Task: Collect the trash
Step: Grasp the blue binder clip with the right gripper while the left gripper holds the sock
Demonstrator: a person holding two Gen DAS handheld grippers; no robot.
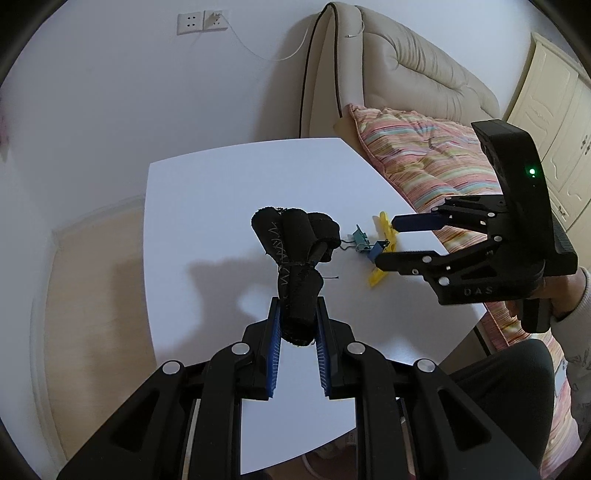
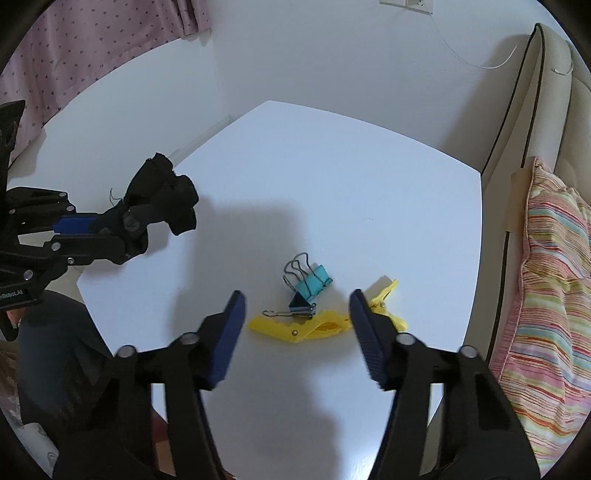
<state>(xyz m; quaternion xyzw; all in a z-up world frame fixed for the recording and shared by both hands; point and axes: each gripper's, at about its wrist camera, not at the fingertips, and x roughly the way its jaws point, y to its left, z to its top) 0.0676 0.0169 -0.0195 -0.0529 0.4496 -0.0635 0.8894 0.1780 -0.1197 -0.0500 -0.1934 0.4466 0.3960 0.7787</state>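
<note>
A bundle of black cloth (image 1: 295, 240) tied with thread sticks up from my left gripper (image 1: 298, 301), which is shut on its lower end above the white table (image 1: 221, 192). The right wrist view shows this left gripper (image 2: 129, 236) and the cloth (image 2: 173, 199) at the left. My right gripper (image 2: 297, 295) is open and hangs just over a yellow clothes peg (image 2: 295, 326), a teal binder clip (image 2: 314, 282) and a small dark blue clip (image 2: 301, 304) on the table (image 2: 332, 184). The pads touch none of them. From the left wrist, the right gripper (image 1: 386, 242) straddles the peg (image 1: 376, 277).
A striped pillow (image 2: 546, 295) and a cream padded headboard (image 1: 406, 66) border the table's right edge. Wall sockets (image 1: 201, 20) with a thin cord sit behind. A pink curtain (image 2: 92, 48) hangs at the far left. A person's dark-clad leg (image 1: 509, 387) is near the table's front edge.
</note>
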